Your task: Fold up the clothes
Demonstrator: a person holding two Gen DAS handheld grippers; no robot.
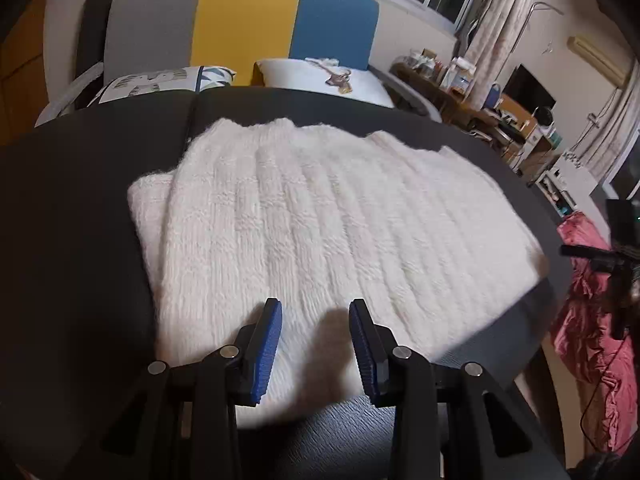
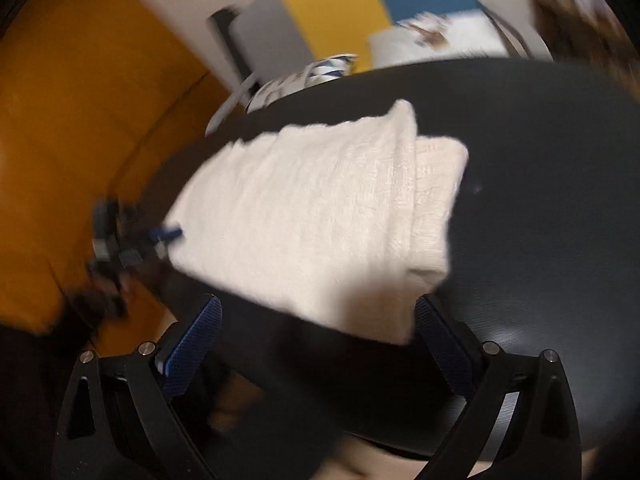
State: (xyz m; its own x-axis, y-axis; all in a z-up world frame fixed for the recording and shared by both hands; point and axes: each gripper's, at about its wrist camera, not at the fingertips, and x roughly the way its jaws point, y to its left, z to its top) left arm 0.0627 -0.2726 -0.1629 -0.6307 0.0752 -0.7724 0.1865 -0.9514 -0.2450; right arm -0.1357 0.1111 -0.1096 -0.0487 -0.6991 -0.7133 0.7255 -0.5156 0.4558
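Note:
A cream knitted sweater [image 1: 320,224] lies folded into a thick rectangle on a dark round table [image 1: 80,200]. In the left wrist view my left gripper [image 1: 316,312] hovers over the sweater's near edge, jaws open with a gap between the blue pads [image 1: 268,352], holding nothing. In the blurred right wrist view the sweater [image 2: 312,208] lies on the table [image 2: 540,200]. My right gripper [image 2: 316,312] is wide open and empty at the sweater's near corner. The left gripper [image 2: 168,236] shows at the sweater's left end.
Behind the table stands a sofa with grey, yellow and blue panels [image 1: 244,20] and cushions [image 1: 324,76]. A pink cloth [image 1: 588,312] hangs at the right beyond the table edge. A cluttered desk [image 1: 500,108] is at far right. An orange wall [image 2: 80,120] is left.

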